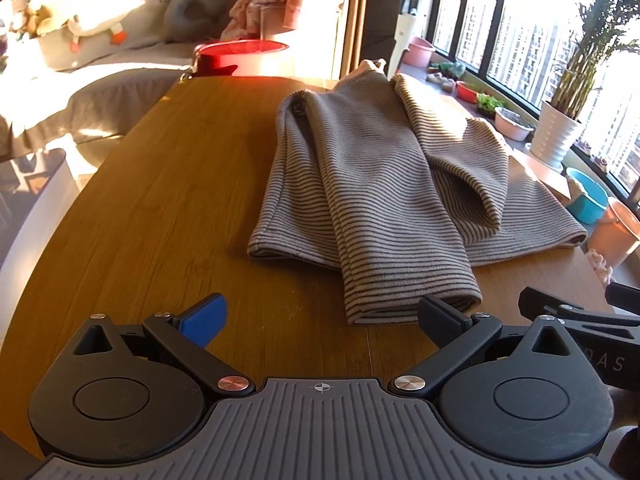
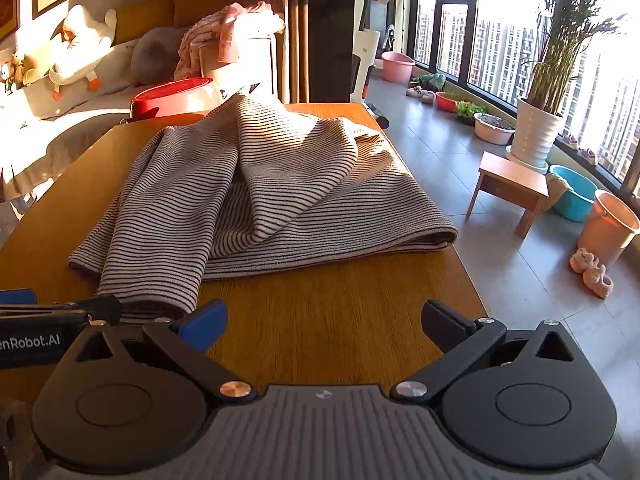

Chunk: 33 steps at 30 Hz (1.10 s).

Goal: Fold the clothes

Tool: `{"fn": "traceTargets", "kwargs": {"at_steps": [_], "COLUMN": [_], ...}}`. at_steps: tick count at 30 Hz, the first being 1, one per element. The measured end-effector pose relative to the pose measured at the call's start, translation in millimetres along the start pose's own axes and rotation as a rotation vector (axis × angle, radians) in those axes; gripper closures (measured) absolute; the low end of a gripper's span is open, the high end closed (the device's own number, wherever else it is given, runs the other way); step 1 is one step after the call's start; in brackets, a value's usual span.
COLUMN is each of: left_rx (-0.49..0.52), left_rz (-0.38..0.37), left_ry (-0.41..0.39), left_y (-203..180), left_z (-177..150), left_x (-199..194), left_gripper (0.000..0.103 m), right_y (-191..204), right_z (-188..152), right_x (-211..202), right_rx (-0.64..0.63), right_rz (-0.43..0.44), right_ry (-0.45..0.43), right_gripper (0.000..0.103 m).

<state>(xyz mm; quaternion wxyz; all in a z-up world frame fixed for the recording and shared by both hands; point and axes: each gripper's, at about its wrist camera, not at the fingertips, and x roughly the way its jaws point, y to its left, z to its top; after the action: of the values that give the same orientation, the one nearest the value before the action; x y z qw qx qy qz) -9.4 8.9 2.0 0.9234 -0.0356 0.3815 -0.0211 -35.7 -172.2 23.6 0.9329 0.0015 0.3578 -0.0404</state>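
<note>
Spread tongs, wooden table, sunlit room.

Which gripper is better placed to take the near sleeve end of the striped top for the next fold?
Probably the left gripper: its open fingers frame the sleeve end of the striped top. The right gripper, also open, faces bare wooden table, with the sleeve off to its left.

Wooden table, red basin, goose plush, potted palm, wooden stool

Sunlit room, wooden table, grey tiled floor, tall windows, small stool
</note>
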Motion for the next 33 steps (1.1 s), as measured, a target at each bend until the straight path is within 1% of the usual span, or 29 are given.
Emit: {"fn": "traceTargets", "kwargs": {"at_steps": [21, 33], "left_rx": [0.002, -0.002], "left_rz": [0.001, 0.001], "left_ry": [0.012, 0.032], "left_y": [-0.3, 0.1], "left_z": [-4.0, -6.9], "left_x": [2.4, 6.9], "left_gripper": [0.0, 0.0], "right_y": [5.3, 5.0], "right_z": [-3.9, -6.1], "right_x": [10.9, 15.2], "right_rx": [0.013, 0.013], "right_rz": [-0.002, -0.006], "right_ry": [0.025, 0.044], "right_gripper": [0.0, 0.0]}}
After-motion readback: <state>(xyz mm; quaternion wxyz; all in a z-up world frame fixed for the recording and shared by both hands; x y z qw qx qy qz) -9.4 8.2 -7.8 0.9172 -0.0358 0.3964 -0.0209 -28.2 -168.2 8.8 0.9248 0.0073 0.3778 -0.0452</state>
